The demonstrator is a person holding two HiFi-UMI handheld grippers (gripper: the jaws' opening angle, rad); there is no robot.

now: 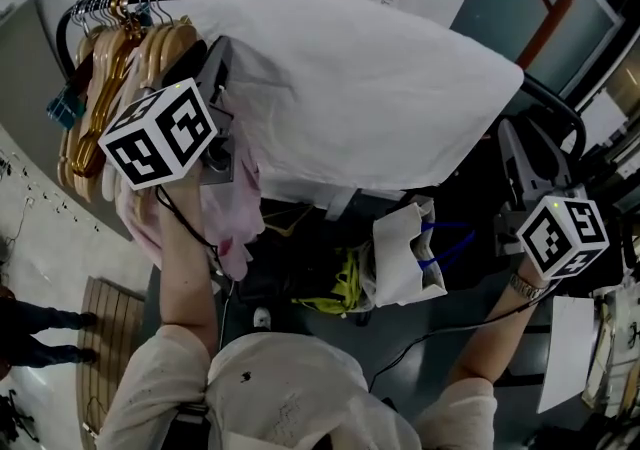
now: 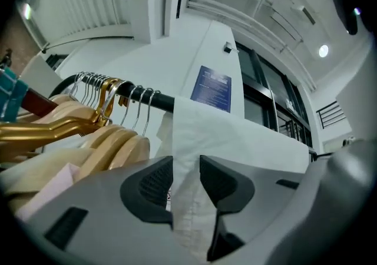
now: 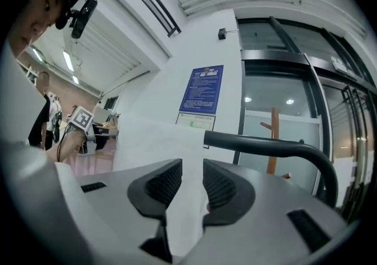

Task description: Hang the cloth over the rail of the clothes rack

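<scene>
The white cloth [image 1: 370, 88] lies draped over the black rail [image 3: 265, 143] of the rack. Left gripper [image 2: 186, 165]: jaws slightly apart, cloth edge hanging loose between them. Right gripper [image 3: 192, 168]: jaws likewise slightly apart around the cloth's other edge, not clamped.

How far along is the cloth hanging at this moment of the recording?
Done: the white cloth lies draped over the rail, beside the wooden hangers. In hand: the left gripper and the right gripper both stand with jaws apart, cloth hanging loosely between them, not pinched. Left: probably only drawing both grippers clear of the cloth.
</scene>
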